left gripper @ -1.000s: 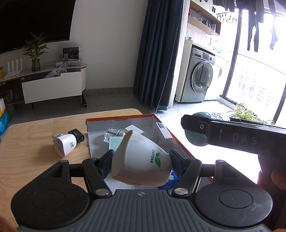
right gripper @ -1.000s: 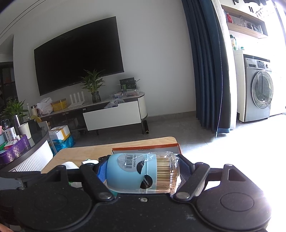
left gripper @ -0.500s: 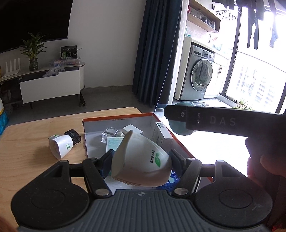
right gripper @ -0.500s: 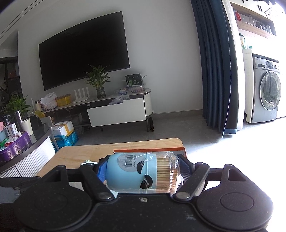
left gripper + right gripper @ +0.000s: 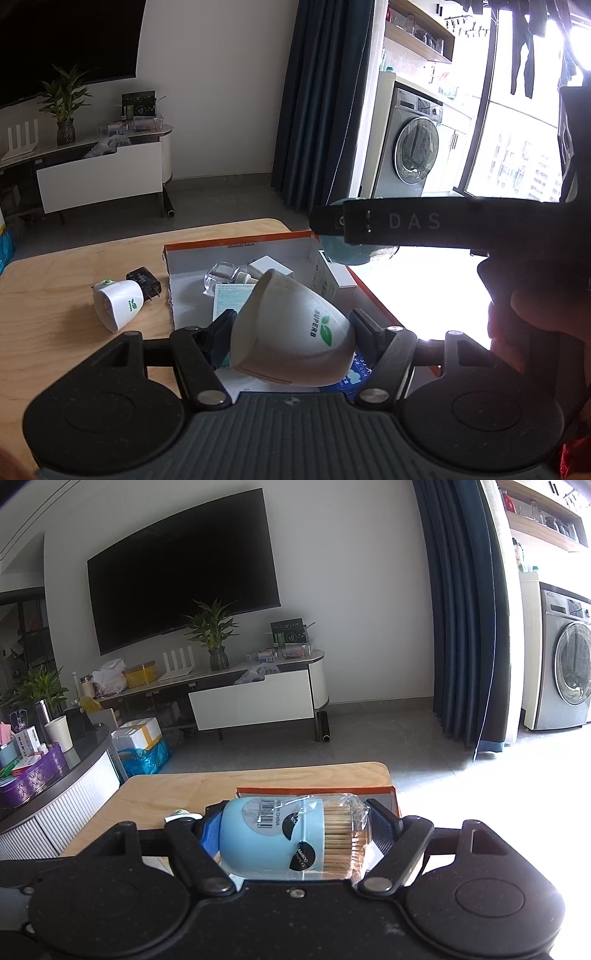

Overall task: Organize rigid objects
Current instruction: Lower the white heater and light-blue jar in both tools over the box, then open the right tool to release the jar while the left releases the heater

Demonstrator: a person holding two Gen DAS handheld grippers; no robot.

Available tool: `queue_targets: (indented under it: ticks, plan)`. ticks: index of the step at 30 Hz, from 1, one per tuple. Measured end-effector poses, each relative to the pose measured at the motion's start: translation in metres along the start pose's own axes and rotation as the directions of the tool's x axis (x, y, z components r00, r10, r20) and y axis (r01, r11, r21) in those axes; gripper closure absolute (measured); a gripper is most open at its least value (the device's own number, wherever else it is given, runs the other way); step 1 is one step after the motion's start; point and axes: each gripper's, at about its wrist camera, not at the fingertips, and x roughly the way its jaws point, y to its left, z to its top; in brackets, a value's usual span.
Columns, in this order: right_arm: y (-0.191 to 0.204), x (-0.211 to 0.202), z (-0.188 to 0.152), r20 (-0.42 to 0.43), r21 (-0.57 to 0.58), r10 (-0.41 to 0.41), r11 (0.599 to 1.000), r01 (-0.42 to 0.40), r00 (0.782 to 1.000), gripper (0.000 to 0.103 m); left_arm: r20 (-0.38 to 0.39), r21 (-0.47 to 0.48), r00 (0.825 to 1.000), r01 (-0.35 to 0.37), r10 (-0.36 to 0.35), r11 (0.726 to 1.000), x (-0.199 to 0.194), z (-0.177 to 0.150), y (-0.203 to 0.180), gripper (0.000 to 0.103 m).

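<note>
Right gripper (image 5: 334, 221) shifted, toothpick jar (image 5: 291, 838) clamped.

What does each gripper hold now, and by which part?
Left gripper: white plug-in device, by its sides. Right gripper: blue toothpick jar, lying sideways, by its two ends.

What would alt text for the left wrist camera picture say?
The left gripper clamps a white cone-shaped device marked SUPERB above an open orange-edged box of small items on a wooden table. A matching white device lies on the table left of the box; the right gripper crosses at right.
</note>
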Motion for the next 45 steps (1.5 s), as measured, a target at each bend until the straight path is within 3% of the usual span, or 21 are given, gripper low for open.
queue_targets:
  ticks: [30, 45]
  plan:
    - [-0.009, 0.043, 0.008, -0.073, 0.031, 0.014, 0.999, -0.012, 0.997, 0.012, -0.029, -0.022, 0.999, 0.018, -0.019, 1.0, 0.02, 0.006, 0.006, 0.036]
    - [-0.011, 0.058, 0.008, -0.09, 0.047, -0.004, 0.999, 0.008, 0.996, 0.012, -0.061, -0.02, 0.996, 0.067, -0.068, 0.998, 0.032, 0.004, 0.006, 0.036]
